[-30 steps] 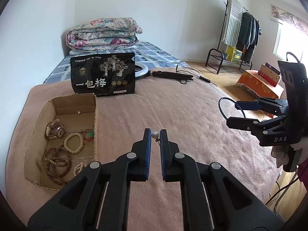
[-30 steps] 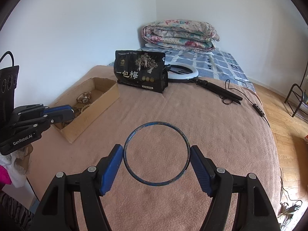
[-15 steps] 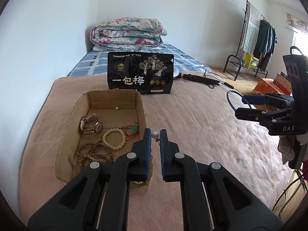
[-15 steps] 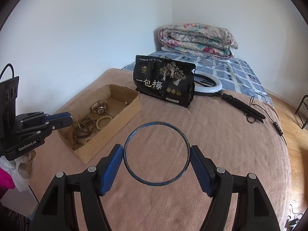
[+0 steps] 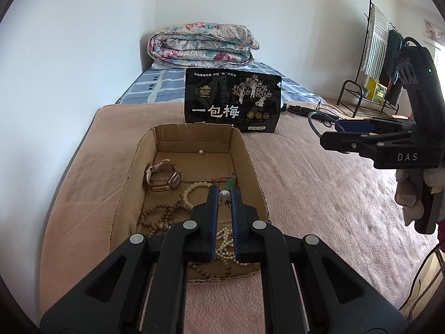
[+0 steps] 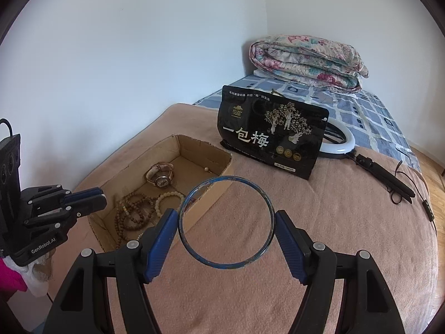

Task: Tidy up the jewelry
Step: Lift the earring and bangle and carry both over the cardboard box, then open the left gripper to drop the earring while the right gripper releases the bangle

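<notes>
Change: A second ago the cardboard box (image 5: 251,167) sat off at 9 o'clock in the left wrist view; now it lay right under the left gripper (image 5: 224,196). In the right wrist view the box had come closer, to 10 o'clock of the bangle.
Left gripper: Its fingers (image 5: 212,208) were pressed almost together, pinching a small white bead (image 5: 224,194) at their tips, same as before. It hung over the near half of the box.
Right gripper (image 6: 225,222): Its fingers (image 6: 164,236) were spread wide and held a blue bangle (image 6: 267,203) between them, one finger touching each side. The grip looked the same as a second ago.
Blue bangle: A thin round ring, dark blue with worn, pale patches. It was above the pink blanket (image 6: 333,222), and its 10 o'clock edge lined up with the box's near corner.
Box: An open brown box lying on the blanket on the bed. Inside were a watch (image 5: 162,175) at 10 o'clock, a cream bead bracelet (image 5: 194,192) in the middle, brown bead strings (image 5: 158,217) at 8 o'clock, a white pearl string (image 5: 225,242) at 6 o'clock, a small green charm on a red cord (image 5: 230,183), and one loose pearl (image 5: 200,152) at 12 o'clock by the far wall.
Behind the box: A black snack bag (image 5: 232,103) stood at 12 o'clock, with a folded flowery quilt (image 5: 203,44) farther back.
</notes>
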A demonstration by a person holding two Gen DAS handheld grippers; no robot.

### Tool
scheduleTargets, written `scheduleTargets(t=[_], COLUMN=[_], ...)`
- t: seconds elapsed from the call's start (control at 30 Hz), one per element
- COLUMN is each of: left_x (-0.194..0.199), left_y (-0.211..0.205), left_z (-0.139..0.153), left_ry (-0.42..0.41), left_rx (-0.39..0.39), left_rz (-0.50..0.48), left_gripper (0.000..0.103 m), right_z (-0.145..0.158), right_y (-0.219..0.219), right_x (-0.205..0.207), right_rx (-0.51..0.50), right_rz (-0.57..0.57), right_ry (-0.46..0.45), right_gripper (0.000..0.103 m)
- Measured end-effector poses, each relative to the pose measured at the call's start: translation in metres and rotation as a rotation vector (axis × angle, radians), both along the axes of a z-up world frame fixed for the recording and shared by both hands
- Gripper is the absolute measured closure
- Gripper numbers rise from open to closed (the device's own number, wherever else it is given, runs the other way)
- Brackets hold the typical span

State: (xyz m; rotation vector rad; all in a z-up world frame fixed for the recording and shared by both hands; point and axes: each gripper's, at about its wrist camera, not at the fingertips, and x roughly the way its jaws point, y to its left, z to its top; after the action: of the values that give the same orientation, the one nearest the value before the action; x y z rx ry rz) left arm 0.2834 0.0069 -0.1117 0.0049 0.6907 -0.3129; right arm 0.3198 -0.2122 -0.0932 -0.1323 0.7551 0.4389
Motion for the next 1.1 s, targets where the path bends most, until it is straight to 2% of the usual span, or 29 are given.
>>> scheduleTargets(t=[0.4, 1.1], left_x=[0.010, 0.025], left_y=[0.005, 0.005], left_z=[-0.010, -0.022], left_ry=[0.004, 0.021], left_rx=[0.001, -0.003], left_rz=[0.003, -0.005], left_gripper=[0.096, 0.096], right_z=[-0.010, -0.034], right_y=[0.038, 0.072], right_x=[0.041, 0.078], right_rx=[0.034, 0.054], right_rz=[0.030, 0.044], right_ry=[0.021, 0.056], right_gripper=[0.030, 0.030])
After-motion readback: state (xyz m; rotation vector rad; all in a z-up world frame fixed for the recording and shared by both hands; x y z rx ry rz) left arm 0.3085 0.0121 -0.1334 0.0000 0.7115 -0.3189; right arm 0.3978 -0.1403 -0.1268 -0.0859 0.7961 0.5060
